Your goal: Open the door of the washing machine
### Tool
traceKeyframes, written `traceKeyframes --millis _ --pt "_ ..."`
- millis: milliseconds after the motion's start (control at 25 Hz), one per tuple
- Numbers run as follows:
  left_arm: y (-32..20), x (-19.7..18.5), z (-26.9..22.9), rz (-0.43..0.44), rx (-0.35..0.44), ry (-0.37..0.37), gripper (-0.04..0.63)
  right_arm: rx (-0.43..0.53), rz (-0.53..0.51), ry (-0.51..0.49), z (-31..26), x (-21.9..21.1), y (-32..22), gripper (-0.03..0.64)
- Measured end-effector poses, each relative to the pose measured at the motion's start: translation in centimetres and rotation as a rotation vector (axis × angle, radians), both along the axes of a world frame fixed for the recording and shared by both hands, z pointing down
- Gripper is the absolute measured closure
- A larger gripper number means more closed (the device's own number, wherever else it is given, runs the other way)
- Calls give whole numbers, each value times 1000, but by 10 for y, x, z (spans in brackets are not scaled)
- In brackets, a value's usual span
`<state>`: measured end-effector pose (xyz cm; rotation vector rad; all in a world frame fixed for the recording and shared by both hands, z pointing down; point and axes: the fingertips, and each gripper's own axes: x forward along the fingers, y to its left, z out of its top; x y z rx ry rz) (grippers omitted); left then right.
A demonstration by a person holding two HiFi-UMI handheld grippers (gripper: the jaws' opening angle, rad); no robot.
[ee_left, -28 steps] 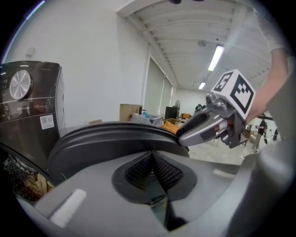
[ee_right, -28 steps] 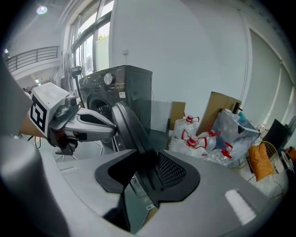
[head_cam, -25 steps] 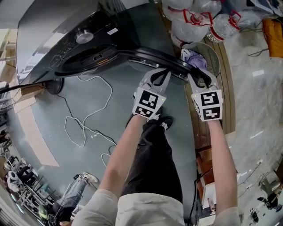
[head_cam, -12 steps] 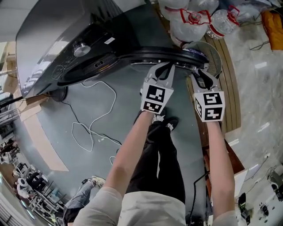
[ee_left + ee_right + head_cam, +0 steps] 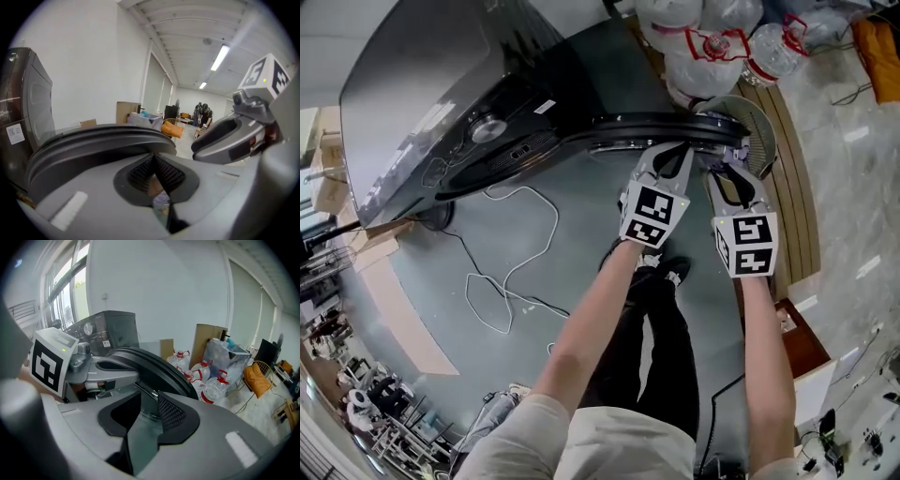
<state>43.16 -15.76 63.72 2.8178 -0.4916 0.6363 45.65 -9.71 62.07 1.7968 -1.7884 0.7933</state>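
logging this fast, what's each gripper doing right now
left gripper: shut, empty
right gripper: jaws have just been closing, now clamped on the door edge

Water jugs (image 5: 694, 66) clustered; white cable (image 5: 556, 220) across floor (image 5: 412, 281).

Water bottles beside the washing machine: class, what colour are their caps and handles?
Red, on clear water bottles; clearest in the right gripper view.

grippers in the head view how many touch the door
2: left gripper, shut, tips against the door rim; right gripper just right of it, jaws just closed further on that rim. None hidden.
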Motion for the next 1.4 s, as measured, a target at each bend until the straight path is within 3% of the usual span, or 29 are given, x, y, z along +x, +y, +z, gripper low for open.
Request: traceKeyframes --millis 160,360,560,840,1120,1400 --pt "2 0 -3 5 5 30 538 20 69 -31 1 -7 13 508" --pt "0 -17 5 5 22 -1 538 8 107 -76 21 -26 32 508" --pt "-9 -42 7 -81 14 -8 538 24 110 -68 16 -38 55 508" --pt "39 -66 -2 -69 -7 7 538 37 136 -94 11 -65 88 508" --pt "103 -104 -41 -92 -53 19 538 9 139 -130 -26 -94 128 508" --pt "111 -174 -112 -188 -24 17 538 68 86 -168 -89 -136 141 508"
